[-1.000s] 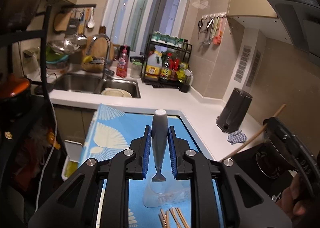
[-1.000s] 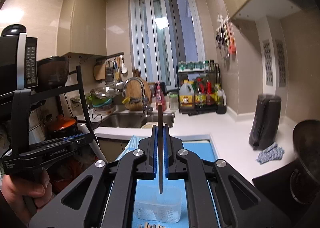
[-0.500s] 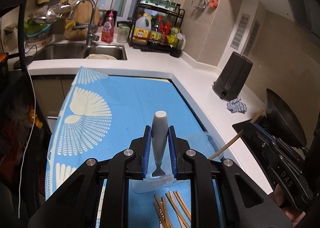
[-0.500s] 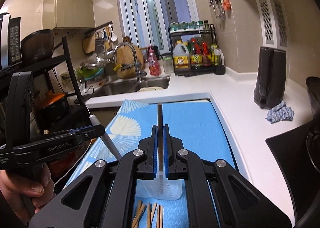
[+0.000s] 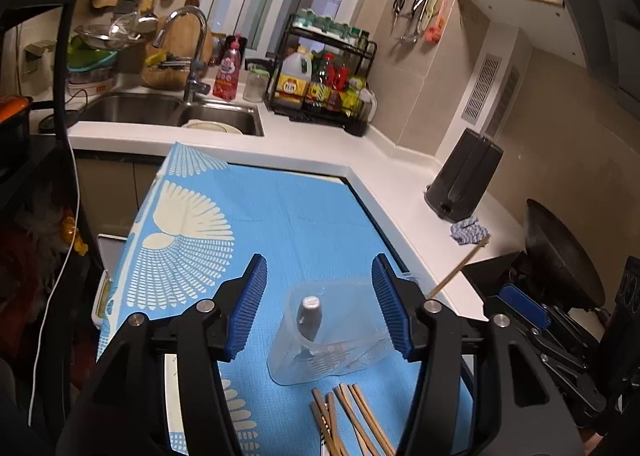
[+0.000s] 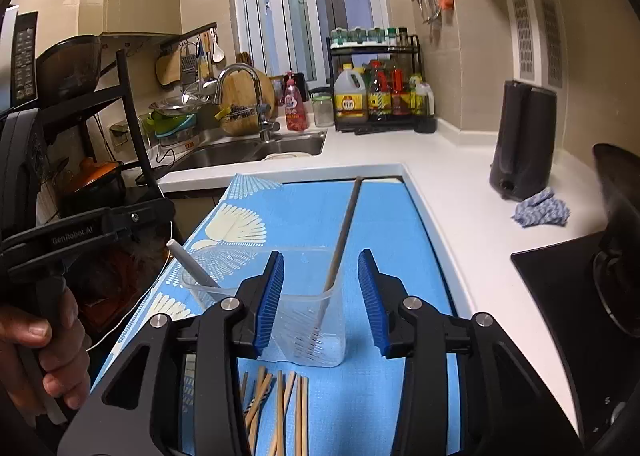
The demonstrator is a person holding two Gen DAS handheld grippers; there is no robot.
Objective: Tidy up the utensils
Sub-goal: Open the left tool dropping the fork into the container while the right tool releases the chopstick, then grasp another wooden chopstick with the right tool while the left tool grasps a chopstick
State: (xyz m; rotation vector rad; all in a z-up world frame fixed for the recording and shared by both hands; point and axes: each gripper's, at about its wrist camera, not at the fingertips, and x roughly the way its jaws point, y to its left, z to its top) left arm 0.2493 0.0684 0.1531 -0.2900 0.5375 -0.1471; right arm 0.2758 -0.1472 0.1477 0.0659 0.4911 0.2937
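You are holding both grippers, left gripper (image 5: 319,311) and right gripper (image 6: 321,303), with fingers spread apart, gripping nothing. The grey-handled utensil (image 5: 309,316) and chopstick (image 6: 342,238) are standing in the clear container (image 6: 308,330), loose chopsticks (image 6: 280,406) lying nearer.

Double steel sink (image 5: 168,112) set into the far left of the white counter (image 5: 320,148), curved tap (image 5: 192,52) behind it. Pink dish-soap bottle (image 5: 226,74) and glass jar (image 5: 256,84) on the back edge beside the tap. Black wire rack (image 5: 324,76) of oil and sauce bottles in the far corner. Dark kettle (image 6: 522,140) near the right wall, blue checked cloth (image 6: 540,210) just beside it. Black wok (image 5: 560,252) on the hob at the right edge. Scissors and tools (image 5: 420,14) hung on wall hooks above.
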